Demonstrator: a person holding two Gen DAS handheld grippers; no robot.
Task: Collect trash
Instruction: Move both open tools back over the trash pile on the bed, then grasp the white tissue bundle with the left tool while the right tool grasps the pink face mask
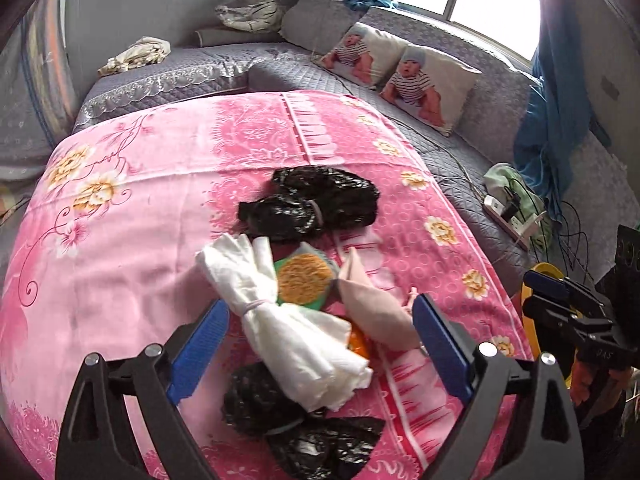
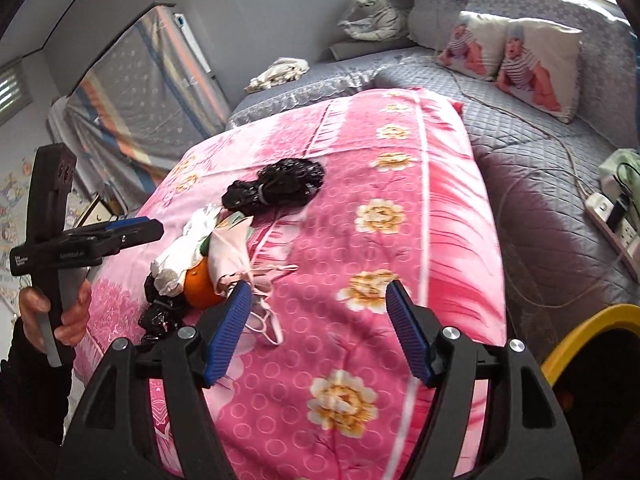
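A trash pile lies on the pink floral blanket (image 1: 132,264). It holds a white tied plastic bundle (image 1: 288,332), a pale pink face mask (image 1: 372,304), a green disc with a yellow pad (image 1: 304,280), an orange (image 1: 358,344) and black plastic bags (image 1: 320,200) (image 1: 272,404). My left gripper (image 1: 320,312) hangs open over the pile, its pads on either side of the white bundle and mask without pressing them. My right gripper (image 2: 318,292) is open above bare blanket, and the mask's straps (image 2: 264,320) lie beside its left finger (image 2: 236,312). The orange (image 2: 202,284) shows left of it.
A yellow bin rim (image 2: 592,328) stands at the blanket's right edge. A grey quilted bed (image 1: 420,128) with two printed pillows (image 1: 400,76) lies behind. A power strip with cables (image 1: 508,216) sits at right. A hand (image 2: 68,312) holds the left gripper (image 2: 156,230).
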